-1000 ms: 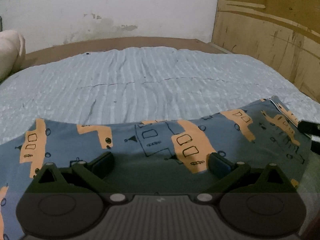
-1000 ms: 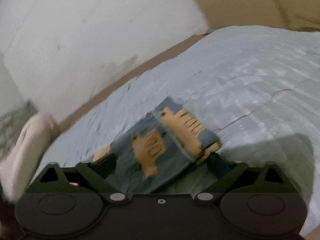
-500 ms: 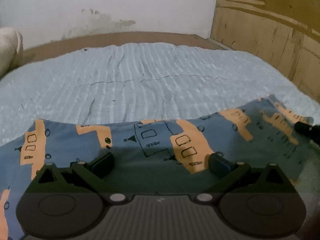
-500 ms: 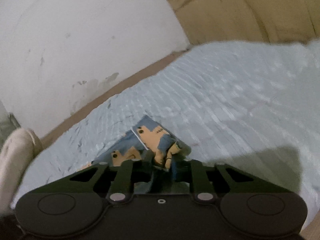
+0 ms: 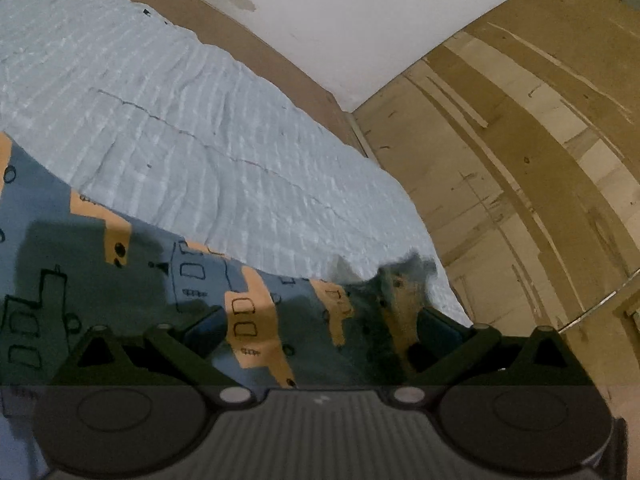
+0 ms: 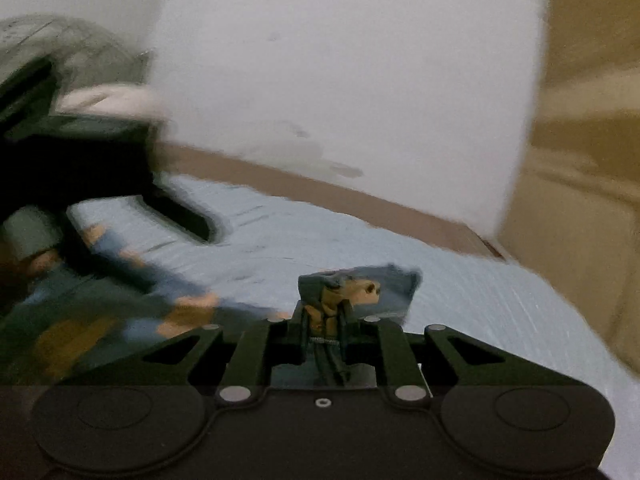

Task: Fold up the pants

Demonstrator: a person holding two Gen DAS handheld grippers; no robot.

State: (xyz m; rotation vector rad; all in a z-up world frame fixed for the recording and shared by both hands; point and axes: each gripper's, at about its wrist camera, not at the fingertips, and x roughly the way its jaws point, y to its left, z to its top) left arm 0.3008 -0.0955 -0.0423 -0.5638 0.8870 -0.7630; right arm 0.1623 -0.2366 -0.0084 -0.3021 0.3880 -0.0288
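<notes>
While the right gripper point(image 6: 324, 320) is pinching a bunched corner of the pants point(image 6: 356, 286) between its nearly closed fingers, the fabric is standing up in a crumpled peak just beyond the fingertips point(image 6: 299, 316). Left of that grip, the rest of the blue garment with orange blocks is trailing across the pale blue bedspread point(image 6: 460, 300), heavily blurred. Farther left, the left gripper point(image 6: 132, 216) is appearing as a dark smeared shape above the cloth. Beyond the bed, a brown board point(image 6: 320, 188) is running along a white wall point(image 6: 340, 80).

In the left wrist view, the left gripper point(image 5: 320, 324) is holding its jaws wide apart, with the pants point(image 5: 248, 312) lying spread beneath and between its fingers point(image 5: 204, 326); whether the pads are touching the cloth cannot be told. Toward the right finger, the garment's blurred end is rising off the bedspread point(image 5: 200, 128). Farther back, a plywood panel point(image 5: 520, 152) is standing at the bed's right edge, meeting the wall point(image 5: 360, 8).
</notes>
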